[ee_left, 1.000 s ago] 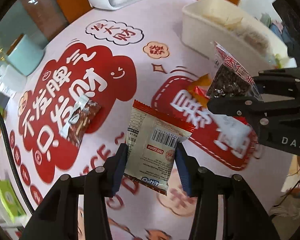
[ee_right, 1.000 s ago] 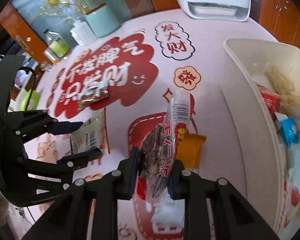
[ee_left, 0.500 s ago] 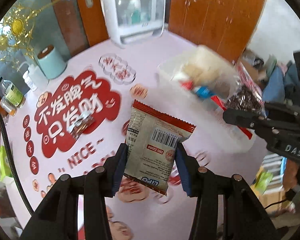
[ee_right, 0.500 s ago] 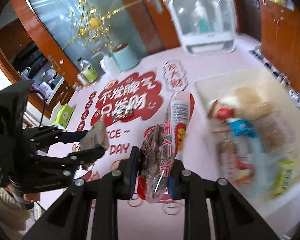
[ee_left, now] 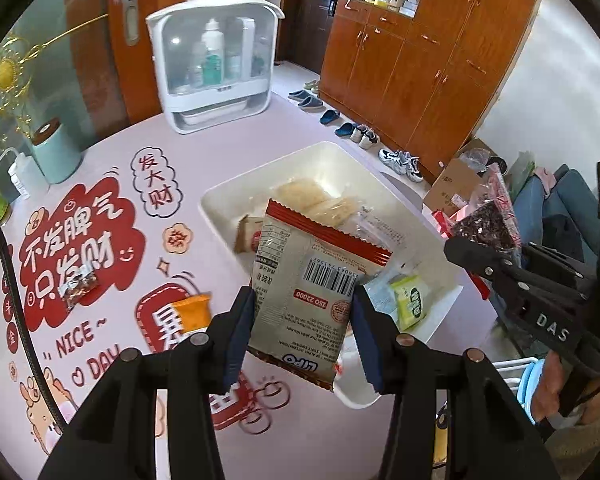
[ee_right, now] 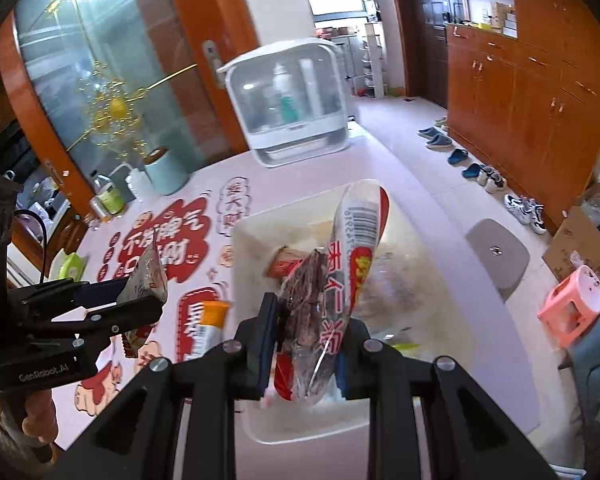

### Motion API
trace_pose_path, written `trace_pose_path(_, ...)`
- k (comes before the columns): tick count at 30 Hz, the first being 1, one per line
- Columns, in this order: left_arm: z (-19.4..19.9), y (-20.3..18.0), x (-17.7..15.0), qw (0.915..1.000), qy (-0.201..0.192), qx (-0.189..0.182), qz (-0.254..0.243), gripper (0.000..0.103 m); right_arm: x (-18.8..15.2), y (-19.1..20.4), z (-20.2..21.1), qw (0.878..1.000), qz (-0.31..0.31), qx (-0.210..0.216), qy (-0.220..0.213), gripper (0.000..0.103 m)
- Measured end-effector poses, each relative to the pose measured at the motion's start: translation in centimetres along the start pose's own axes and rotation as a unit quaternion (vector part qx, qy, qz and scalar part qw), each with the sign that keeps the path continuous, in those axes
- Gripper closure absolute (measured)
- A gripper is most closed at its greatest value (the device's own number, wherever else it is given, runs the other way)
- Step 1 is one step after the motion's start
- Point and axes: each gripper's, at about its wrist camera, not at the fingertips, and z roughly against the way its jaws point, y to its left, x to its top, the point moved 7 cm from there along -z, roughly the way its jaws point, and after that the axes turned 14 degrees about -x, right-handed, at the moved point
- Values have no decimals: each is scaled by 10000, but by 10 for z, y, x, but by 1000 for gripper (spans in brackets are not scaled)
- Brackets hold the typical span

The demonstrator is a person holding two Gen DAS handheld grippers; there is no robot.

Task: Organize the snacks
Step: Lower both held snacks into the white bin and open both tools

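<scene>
My left gripper (ee_left: 303, 332) is shut on a white Lipo snack packet with a red top edge (ee_left: 312, 292), held above the near side of the white bin (ee_left: 220, 216). My right gripper (ee_right: 305, 348) is shut on a clear bag of dark dried fruit with red lettering (ee_right: 328, 288), held over the same bin (ee_right: 244, 240). The bin holds several snacks, among them a green packet (ee_left: 410, 300). An orange packet (ee_left: 194, 312) and a small dark packet (ee_left: 78, 286) lie on the pink mat. The right gripper shows at the right of the left wrist view (ee_left: 484, 260).
A white lidded organiser (ee_left: 214, 64) stands at the table's far edge. A mint canister (ee_left: 56, 152) and bottles (ee_left: 18, 174) stand at the far left. The floor to the right has shoes (ee_left: 400, 158), a cardboard box (ee_left: 456, 184) and a pink stool (ee_right: 572, 304).
Both grippers have risen with their packets and moved from over the mat to over the white bin. The table now looks farther below.
</scene>
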Motion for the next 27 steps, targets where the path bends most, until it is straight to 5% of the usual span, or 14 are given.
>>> trace_pose_path(12,-37,-33,17,10000,-11,92,12,54,6,-37,-20,9993,343,-142,34,74)
trace_pose_path(15,-38,-31,17,9997,-93,215,-26,21,6,-38,-26,9989,409,-194,138,69)
trace_pose_path(16,-36,-30,17,9997,-167,196,-10,8,5,-38,-28,9985,454,-230,184,56)
trace_pose_path(20,-31,-22,16,9992,-318,195,110,4,6,-39,-30,9981,529,-294,145,35)
trace_pose_path(27,-26,-13,8,9986,-274,387,216,4,1,-36,-31,9982,516,-210,229,32)
